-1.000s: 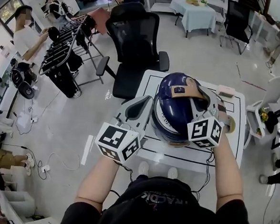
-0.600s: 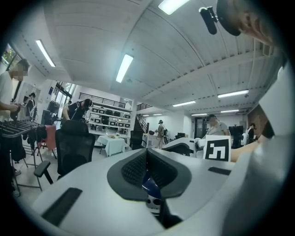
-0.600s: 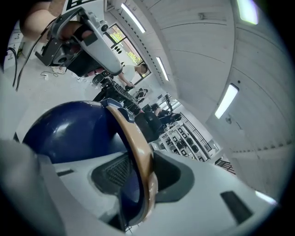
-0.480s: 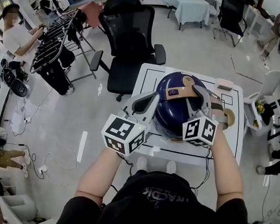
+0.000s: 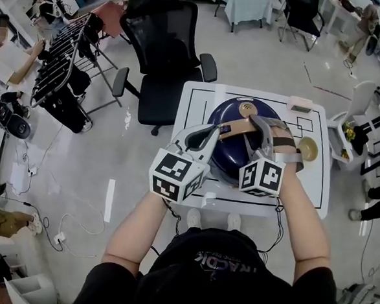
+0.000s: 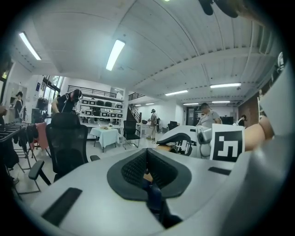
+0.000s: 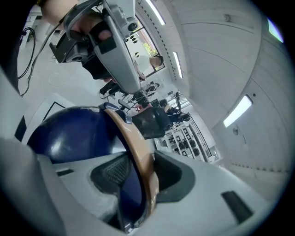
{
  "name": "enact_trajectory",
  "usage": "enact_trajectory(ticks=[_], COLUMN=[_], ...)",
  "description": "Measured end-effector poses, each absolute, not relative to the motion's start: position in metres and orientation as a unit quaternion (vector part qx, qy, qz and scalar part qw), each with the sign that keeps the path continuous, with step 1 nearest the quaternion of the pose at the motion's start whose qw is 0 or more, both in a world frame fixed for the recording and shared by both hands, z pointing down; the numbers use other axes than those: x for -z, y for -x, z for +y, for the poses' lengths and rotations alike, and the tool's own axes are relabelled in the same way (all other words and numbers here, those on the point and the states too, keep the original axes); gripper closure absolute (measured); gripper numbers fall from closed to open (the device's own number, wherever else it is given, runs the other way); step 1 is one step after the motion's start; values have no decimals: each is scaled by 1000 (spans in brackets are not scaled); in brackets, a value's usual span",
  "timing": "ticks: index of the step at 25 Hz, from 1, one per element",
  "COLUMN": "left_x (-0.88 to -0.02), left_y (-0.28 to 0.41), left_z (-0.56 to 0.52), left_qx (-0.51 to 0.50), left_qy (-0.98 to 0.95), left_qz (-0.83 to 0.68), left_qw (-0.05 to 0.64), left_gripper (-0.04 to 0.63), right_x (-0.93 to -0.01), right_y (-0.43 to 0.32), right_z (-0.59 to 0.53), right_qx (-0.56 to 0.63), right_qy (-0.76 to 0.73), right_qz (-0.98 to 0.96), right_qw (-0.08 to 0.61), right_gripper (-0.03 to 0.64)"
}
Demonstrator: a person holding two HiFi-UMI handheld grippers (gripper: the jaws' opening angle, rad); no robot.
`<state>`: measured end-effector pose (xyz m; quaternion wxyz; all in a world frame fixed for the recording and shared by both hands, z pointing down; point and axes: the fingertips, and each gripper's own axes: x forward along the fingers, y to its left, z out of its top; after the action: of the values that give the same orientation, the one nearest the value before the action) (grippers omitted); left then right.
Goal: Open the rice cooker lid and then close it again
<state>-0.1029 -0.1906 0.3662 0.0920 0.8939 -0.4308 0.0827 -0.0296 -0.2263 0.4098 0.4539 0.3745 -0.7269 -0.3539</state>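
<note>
- The dark blue rice cooker (image 5: pixel 232 159) sits mid-table on the white table (image 5: pixel 200 100), and its lid looks to be down.
- The right hand-held gripper (image 5: pixel 261 130) has just been easing its jaws apart. The tan carry handle (image 7: pixel 138 156) runs between them, but the pads look slack on it rather than clamped.
- The left hand-held gripper (image 5: pixel 207 133) is clenched with nothing between its pads, and it lies against the cooker's left flank.
- Risk: if the lid has not latched, letting go now would probably leave it ajar, so it likely needs a press from above.
- Risk: a loosened jaw could catch the handle while backing off and drag or tip the cooker toward the near table edge.
- Risk: the clenched left jaws are a narrow brace, so a sideways shove could slide the pot.
- Edges: a small tan dish (image 5: pixel 307 148) sits near the right wrist and a pale pink box (image 5: pixel 301 105) lies at the far right corner.
- Room: bare table lies on the left, and the office chair (image 5: pixel 161 48) stands beyond the far edge, so withdrawing toward the body looks safest.
</note>
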Motion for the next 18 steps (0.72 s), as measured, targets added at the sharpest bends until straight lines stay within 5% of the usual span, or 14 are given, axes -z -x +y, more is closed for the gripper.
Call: enact_trajectory(ticks=[18], left_x=[-413], left_y=[102], left_z=[-215], left_qx=[-133], left_qy=[-899], left_qz=[-408], left_qw=[92], left_gripper=[594], right_x=[-422], right_y=[34], right_z=[-228], right_qx=[367], right_qy=[-381], right_qz=[-700], right_qw=[480], right_gripper=[463])
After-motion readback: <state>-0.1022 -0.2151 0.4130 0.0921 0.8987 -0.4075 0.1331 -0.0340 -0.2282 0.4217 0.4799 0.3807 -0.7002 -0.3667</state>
